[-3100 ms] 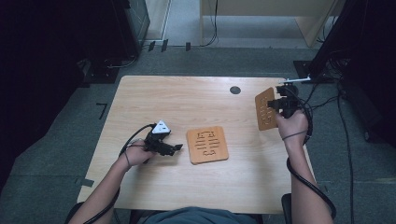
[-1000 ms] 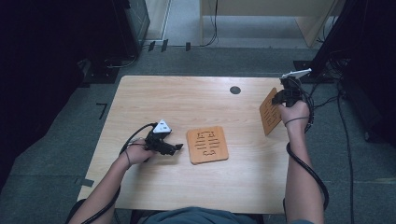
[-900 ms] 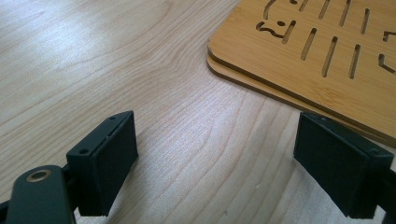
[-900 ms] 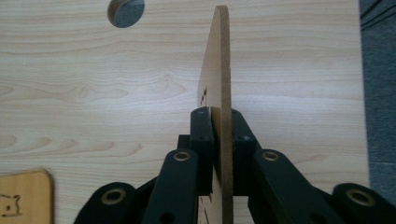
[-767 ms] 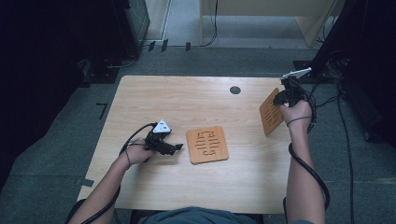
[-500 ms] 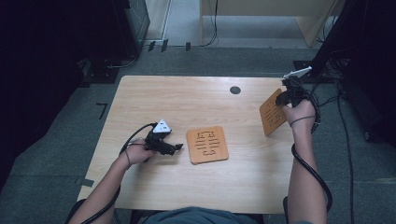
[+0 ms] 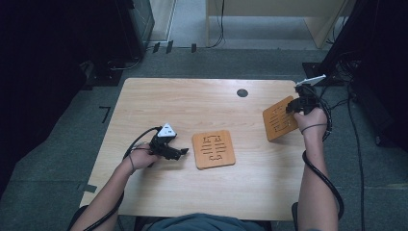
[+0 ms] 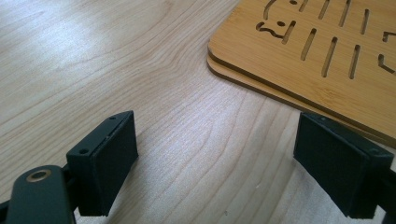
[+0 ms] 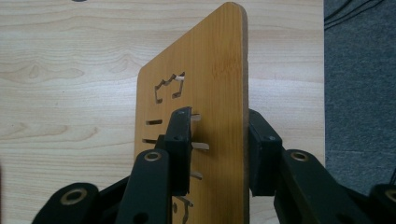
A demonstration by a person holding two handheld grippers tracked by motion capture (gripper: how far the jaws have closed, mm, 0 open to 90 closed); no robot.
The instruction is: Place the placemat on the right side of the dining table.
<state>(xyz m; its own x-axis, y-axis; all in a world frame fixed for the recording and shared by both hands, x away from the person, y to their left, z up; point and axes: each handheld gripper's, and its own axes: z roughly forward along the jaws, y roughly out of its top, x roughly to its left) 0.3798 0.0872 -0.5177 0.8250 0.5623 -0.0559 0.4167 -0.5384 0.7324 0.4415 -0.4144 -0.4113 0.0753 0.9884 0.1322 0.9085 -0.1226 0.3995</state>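
Standing a board [image 7: 279, 119] on edge at the table's [image 7: 192, 101] three o'clock side, between the right gripper's [image 9: 218, 151] jaws.

Jaws have just been opening; whether either pad presses the board is hard to tell, and its lower edge is hidden behind them. The left gripper [image 8: 229, 163] rests spread and empty at nine o'clock of the flat boards [image 7: 213, 149]; two stacked edges show, cut off by the frame.
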